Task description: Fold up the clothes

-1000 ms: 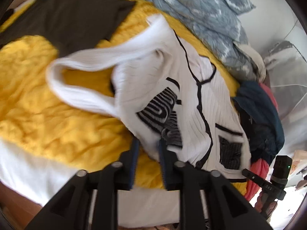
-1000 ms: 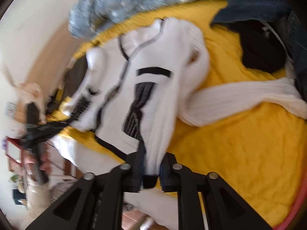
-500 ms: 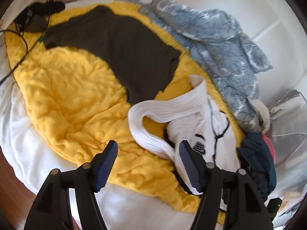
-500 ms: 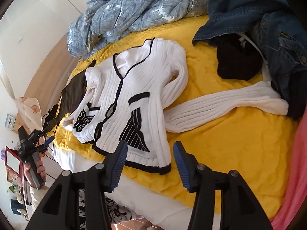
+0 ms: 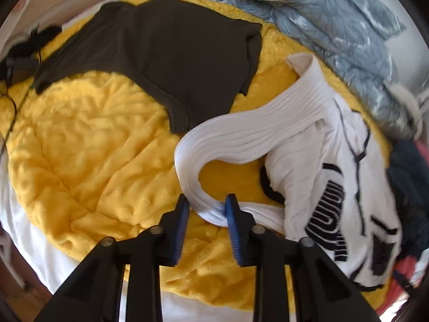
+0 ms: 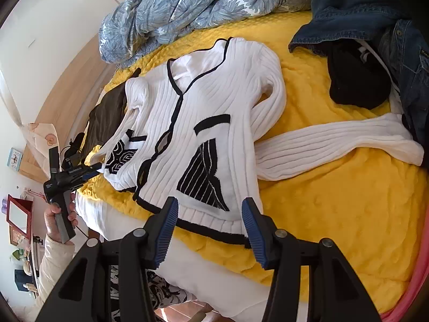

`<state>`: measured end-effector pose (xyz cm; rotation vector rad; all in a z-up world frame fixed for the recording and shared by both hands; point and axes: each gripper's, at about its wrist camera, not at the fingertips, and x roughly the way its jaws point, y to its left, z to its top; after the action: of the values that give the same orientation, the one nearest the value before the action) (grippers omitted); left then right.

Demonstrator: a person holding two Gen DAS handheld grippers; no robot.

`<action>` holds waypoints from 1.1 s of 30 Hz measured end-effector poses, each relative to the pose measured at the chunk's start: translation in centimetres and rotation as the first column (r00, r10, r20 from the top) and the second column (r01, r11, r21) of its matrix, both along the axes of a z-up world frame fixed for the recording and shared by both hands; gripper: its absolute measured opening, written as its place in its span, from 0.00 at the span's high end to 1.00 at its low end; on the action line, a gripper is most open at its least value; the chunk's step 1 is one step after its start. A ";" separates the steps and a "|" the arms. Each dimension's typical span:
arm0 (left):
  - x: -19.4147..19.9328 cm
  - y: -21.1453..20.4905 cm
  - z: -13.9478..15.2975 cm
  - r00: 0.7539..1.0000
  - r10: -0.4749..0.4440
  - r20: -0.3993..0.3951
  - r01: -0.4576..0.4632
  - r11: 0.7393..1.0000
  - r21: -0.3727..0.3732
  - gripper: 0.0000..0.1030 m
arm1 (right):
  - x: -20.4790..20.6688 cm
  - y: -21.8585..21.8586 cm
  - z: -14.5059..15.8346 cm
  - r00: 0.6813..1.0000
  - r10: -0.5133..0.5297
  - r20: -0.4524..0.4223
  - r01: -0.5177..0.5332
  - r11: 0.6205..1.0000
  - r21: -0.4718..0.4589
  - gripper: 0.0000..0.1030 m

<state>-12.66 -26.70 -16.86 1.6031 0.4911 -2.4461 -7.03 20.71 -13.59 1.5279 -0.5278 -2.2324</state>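
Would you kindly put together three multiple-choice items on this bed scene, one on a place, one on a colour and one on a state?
1. Where does the dark brown top lie relative to the white cardigan?
A. Beside it, on the yellow blanket
B. Spread over it
C. Inside the denim jacket

2. What colour is the cardigan's trim?
A. Red
B. Black
C. Blue

3. How does the right gripper stand?
A. Shut on the hem
B. Shut on the denim jacket
C. Open, with the hem between its fingers

Answers:
1 A, the brown top lies flat on the blanket past the cardigan's far sleeve.
2 B, black edging lines the neckline, front and hem.
3 C, both blue pads stand clear of the knit.
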 end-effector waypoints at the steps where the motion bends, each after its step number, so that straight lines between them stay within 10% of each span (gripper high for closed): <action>1: 0.0 0.2 0.1 1.000 -0.004 -0.005 0.004 1.000 -0.023 0.85 | 0.0 0.0 0.0 1.000 0.000 0.000 0.000 1.000 -0.002 0.50; 20: 0.0 -3.7 13.0 0.942 0.091 -0.324 -0.212 0.908 -0.361 0.90 | 0.2 0.4 0.1 1.000 0.005 -0.011 -0.005 1.000 -0.019 0.50; 33: 1.6 11.7 19.3 0.856 -0.307 -0.416 0.107 0.893 -0.438 0.90 | -0.1 -0.1 0.4 0.999 0.021 -0.027 -0.022 0.999 -0.034 0.50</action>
<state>-11.05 -15.03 2.47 0.9261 -0.1513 -2.8677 -7.09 20.58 -13.19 1.4782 -0.5365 -2.2125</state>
